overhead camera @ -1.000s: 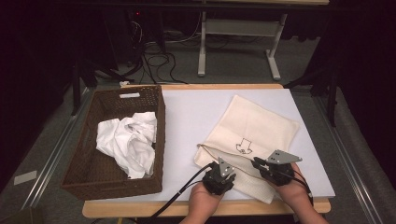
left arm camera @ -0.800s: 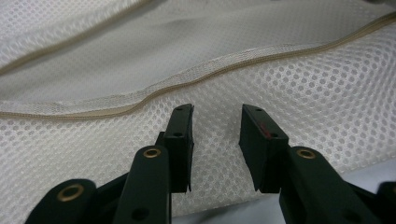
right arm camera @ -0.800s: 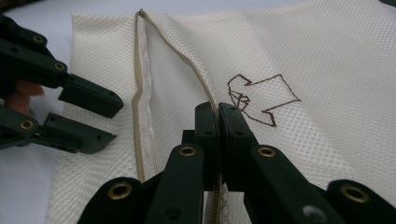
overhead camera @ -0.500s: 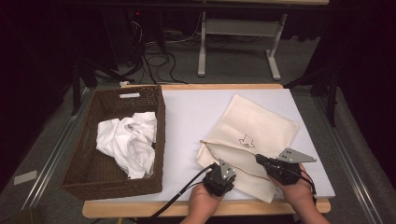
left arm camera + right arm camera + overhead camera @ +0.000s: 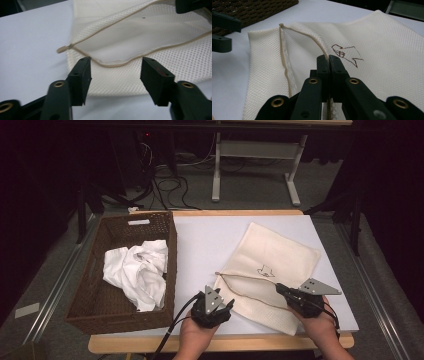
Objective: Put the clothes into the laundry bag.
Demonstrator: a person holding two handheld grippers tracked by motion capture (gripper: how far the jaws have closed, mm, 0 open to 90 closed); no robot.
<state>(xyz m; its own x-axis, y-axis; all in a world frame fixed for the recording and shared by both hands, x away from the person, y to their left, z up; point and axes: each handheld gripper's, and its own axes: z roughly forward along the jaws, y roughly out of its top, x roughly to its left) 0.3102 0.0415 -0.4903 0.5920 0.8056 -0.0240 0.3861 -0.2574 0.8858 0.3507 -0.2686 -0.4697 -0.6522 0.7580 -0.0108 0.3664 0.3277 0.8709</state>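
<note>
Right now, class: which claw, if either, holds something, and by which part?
The right claw is shut on the mesh laundry bag, pinching the upper edge of its open zipper. The left claw is open and holds nothing.

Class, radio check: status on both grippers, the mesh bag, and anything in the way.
Left gripper open at the mesh bag's lower lip. Right gripper shut on the upper zipper edge. Bag mouth open. Nothing blocking; basket with white cloth off left.

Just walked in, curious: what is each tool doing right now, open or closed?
Left tool: open, holding nothing, at the mesh bag's lower edge.
Right tool: closed on the bag's upper zipper edge.
</note>
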